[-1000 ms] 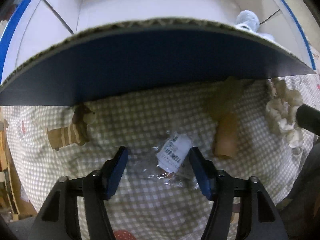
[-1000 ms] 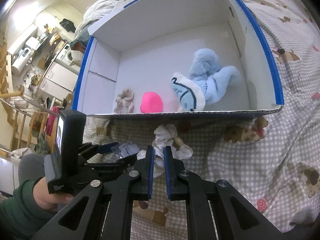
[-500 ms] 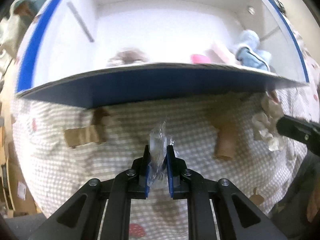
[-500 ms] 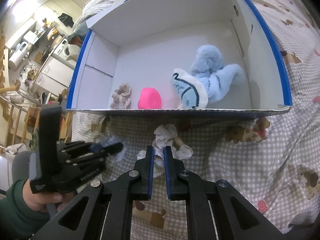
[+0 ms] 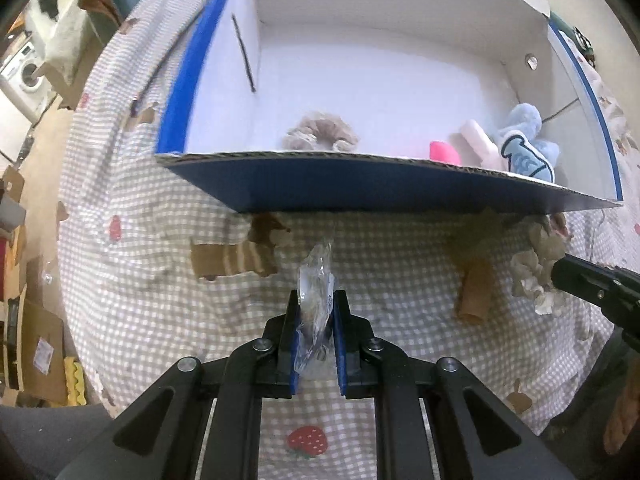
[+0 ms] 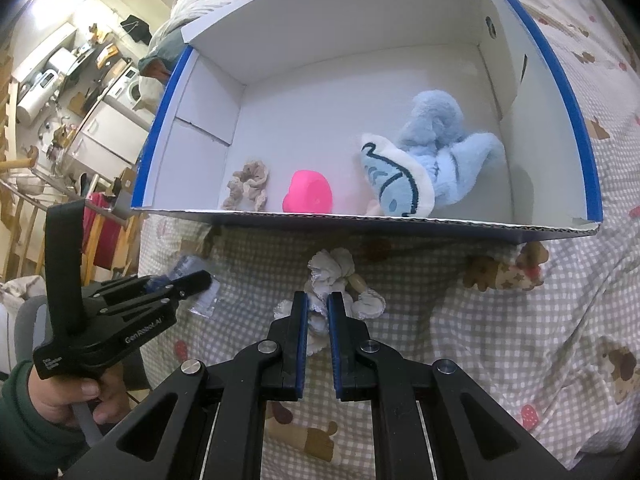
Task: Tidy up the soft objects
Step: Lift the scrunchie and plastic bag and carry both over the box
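My left gripper [image 5: 316,300] is shut on a clear plastic packet [image 5: 315,280] and holds it above the checked bedspread, in front of the box. It also shows in the right wrist view [image 6: 196,280]. My right gripper [image 6: 317,300] is shut on a white knotted cloth toy [image 6: 340,280] lying just before the box's front wall; the toy also shows in the left wrist view [image 5: 536,272]. The white box with blue edges [image 6: 360,220] holds a beige scrunchie [image 6: 248,184], a pink sponge [image 6: 308,198] and a blue plush [image 6: 428,168].
The checked bedspread [image 6: 500,340] with printed dogs and strawberries covers the bed. The box's front wall [image 5: 380,192] stands between both grippers and its inside. At the left, beyond the bed's edge, are the floor, cardboard [image 5: 40,352] and a washing machine [image 5: 24,72].
My left gripper closed on the plastic packet and lifted it off the bedspread, rising so that the box's inside comes into view. My right gripper stayed shut on the cloth toy.
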{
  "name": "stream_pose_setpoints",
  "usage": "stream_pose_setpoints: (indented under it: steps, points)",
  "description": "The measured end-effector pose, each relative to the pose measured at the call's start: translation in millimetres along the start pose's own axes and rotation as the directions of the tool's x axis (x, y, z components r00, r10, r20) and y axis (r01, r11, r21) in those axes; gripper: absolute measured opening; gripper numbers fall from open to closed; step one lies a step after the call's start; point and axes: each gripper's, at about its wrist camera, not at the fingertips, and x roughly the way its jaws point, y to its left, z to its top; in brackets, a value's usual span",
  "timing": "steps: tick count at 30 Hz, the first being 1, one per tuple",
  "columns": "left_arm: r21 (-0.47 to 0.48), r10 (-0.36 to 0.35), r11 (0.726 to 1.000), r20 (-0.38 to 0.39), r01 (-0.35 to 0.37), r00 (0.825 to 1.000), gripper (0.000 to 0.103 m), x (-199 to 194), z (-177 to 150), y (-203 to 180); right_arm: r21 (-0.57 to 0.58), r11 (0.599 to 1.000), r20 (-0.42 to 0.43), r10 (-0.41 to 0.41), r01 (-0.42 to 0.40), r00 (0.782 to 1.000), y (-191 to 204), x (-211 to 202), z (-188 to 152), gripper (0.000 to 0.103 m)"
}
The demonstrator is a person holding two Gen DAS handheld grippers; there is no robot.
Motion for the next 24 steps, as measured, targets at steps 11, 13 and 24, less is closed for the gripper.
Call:
stream_pose_setpoints:
  steps: [11,13,24]
  points:
    - [-0.042,0.074,0.997,0.063,-0.072,0.995,0.012,-37.5,-14.4,17.6,-0.016,0.999,0.025,0.051,-0.051,0.998,4.1,-10.7,-4.3,0.012]
    - [-0.057,0.093,0.994,0.087,-0.088,0.992,0.012,-47.3,-16.4,23.1,-0.028,0.996,0.04,0.08,-0.079,0.996,7.9,-15.2,-4.1,0.012]
    - [-0.05,0.128,0.992,0.224,-0.12,0.966,0.012,-87.7,-17.4,-2.9,-0.104,0.966,0.133,0.249,-0.236,0.959,30.4,-49.1,1.4,0.012]
